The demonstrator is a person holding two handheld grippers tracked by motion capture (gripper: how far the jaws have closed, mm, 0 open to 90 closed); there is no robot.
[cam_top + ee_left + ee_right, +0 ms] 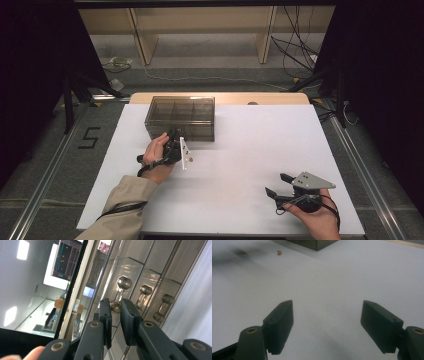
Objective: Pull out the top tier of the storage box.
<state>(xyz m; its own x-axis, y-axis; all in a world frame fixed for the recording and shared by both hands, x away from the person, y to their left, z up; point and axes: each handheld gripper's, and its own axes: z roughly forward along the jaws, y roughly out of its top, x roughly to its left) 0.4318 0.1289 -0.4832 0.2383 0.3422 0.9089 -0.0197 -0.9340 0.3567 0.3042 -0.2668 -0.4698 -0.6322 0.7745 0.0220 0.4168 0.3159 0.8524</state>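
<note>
Looking at the white table (240,150) first: you're working over a big bare sheet, and the only large thing on it is the smoky clear compartment box (181,118) sitting at the far left-centre edge, lid apparently down.

You're holding the left gripper (176,136) tipped on its side right against the box's front wall. In the left gripper view the left gripper's (115,322) jaws are standing nearly together with just a thin slit between them, and honestly I'm not seeing anything pinched in there. Through the clear wall you're looking at a few metal dumbbell-shaped pieces (121,293) inside the compartments, so that stock is already sitting in the box.

You're resting the right gripper (281,185) near the front right of the table, well apart from everything, jaws spread wide and holding nothing. The right gripper view is showing the same: the right gripper's (327,325) jaws are gaping over bare white.

Smallest bit: a tiny brass-coloured part (190,160) is lying loose on the table just in front of the box, beside your left hand. It's showing up again as a brass-coloured speck (279,251).

My guess is you're mid-job: the box is in place, that loose part isn't in it yet, and picking it up is what's left.
</note>
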